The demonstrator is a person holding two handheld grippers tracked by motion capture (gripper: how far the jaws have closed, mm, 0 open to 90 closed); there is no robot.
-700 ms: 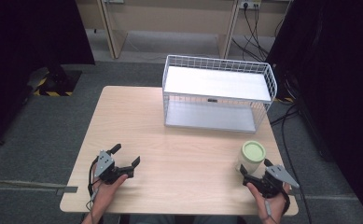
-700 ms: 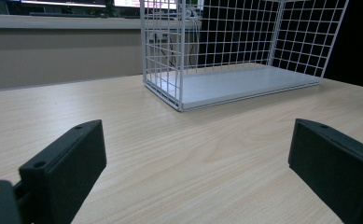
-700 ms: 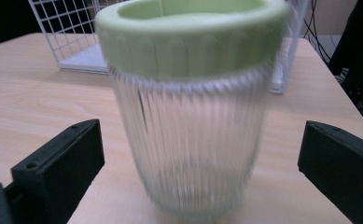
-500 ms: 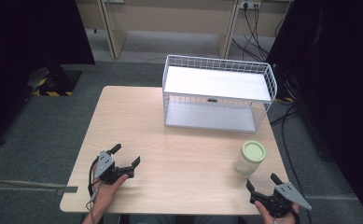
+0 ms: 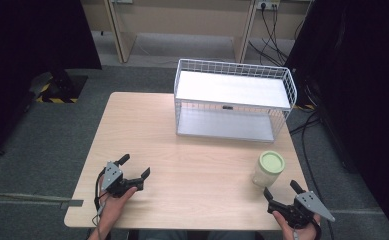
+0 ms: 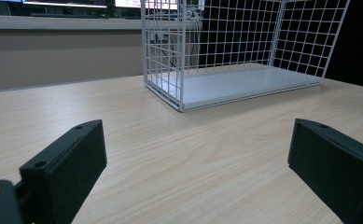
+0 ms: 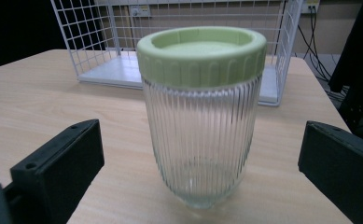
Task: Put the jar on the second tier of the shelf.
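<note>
A ribbed glass jar (image 5: 268, 171) with a pale green lid stands upright on the table's near right part; in the right gripper view the jar (image 7: 201, 116) is close ahead, beyond the jaw tips. My right gripper (image 5: 282, 192) is open at the table's front right edge, just short of the jar and apart from it. My left gripper (image 5: 135, 167) rests open near the front left, nothing between its jaws. The left gripper (image 6: 198, 154) faces the white wire basket (image 6: 235, 56).
A white two-level wire basket (image 5: 232, 70) stands at the back right of the wooden table (image 5: 142, 125); its lower shelf (image 7: 118, 70) lies behind the jar. Cables and dark curtains lie beyond the table's right side.
My right gripper has drawn back from the jar toward the table's front edge, leaving the jar standing free. The left gripper has stayed put.
</note>
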